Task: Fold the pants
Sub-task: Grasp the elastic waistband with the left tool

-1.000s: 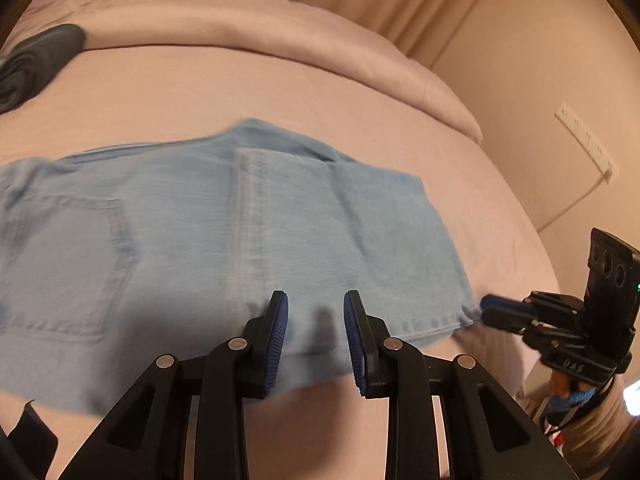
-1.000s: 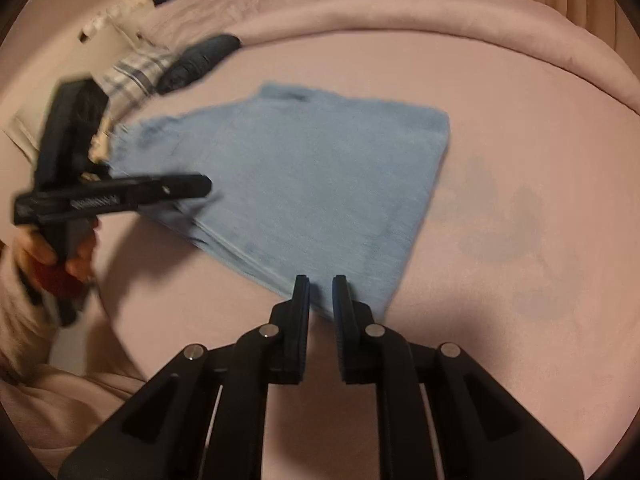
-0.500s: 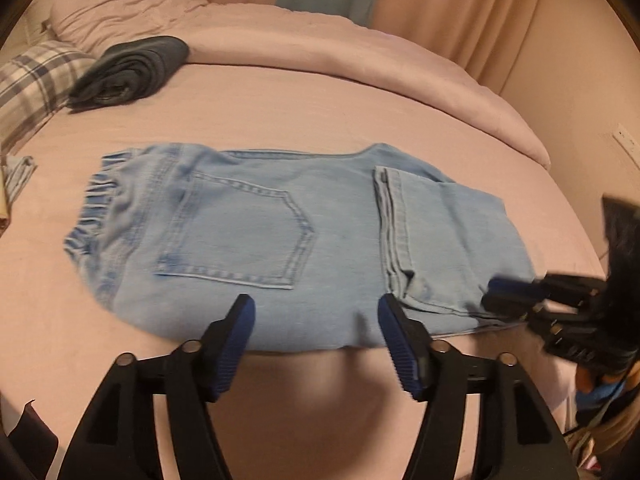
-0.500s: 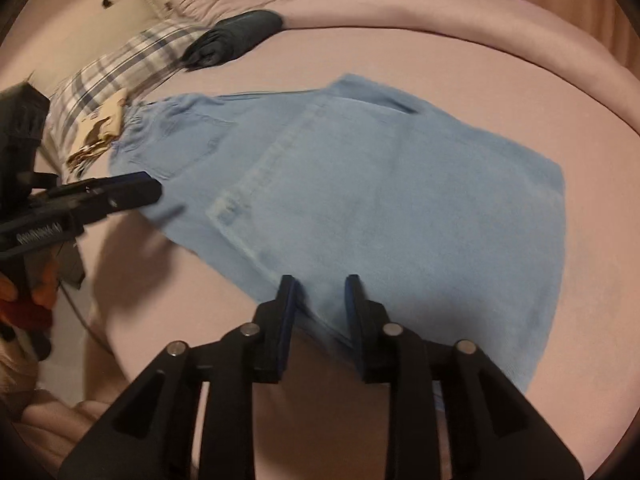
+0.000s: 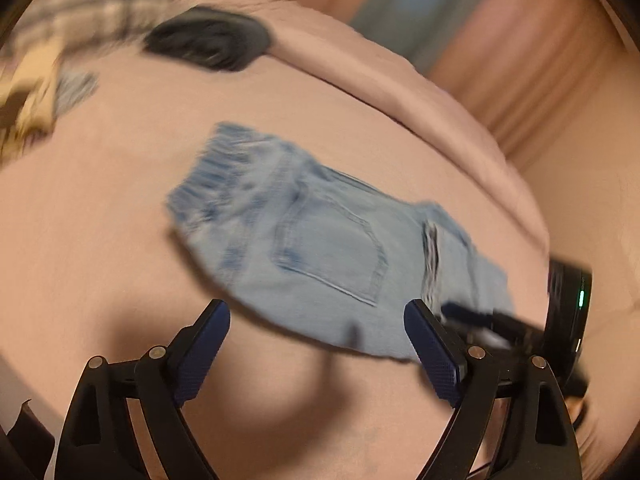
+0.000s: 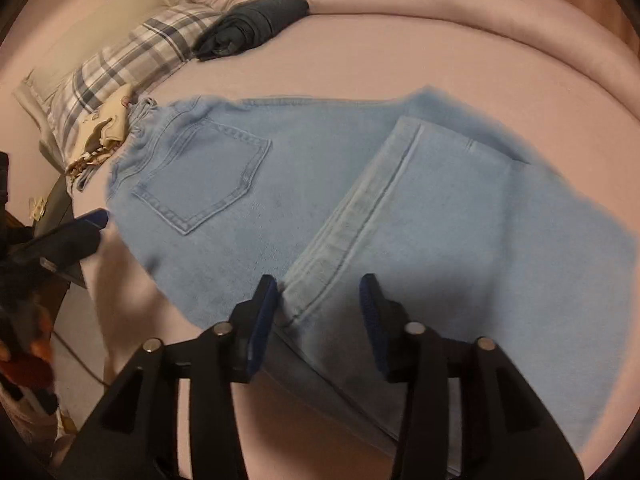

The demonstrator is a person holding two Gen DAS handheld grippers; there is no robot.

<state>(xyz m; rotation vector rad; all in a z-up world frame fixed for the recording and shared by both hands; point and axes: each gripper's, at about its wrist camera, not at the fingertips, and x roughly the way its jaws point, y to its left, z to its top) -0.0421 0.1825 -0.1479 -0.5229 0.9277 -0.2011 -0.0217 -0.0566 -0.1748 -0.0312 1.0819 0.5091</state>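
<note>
Right wrist: folded light-blue jeans (image 6: pixel 360 208), pocket up.

Taking the folded jeans (image 6: pixel 360 184) as the landmark, bare pink bedsheet (image 6: pixel 460 60) lies open beyond their far edge up to the rolled duvet (image 6: pixel 440 4), and along their near edge by the bed's side. Past the waistband end the way is crowded: a crumpled cream cloth (image 6: pixel 102 132) touches the waistband, a plaid pillow (image 6: pixel 128 60) lies just behind it, and a folded dark garment (image 6: pixel 256 24) sits farther back.
</note>
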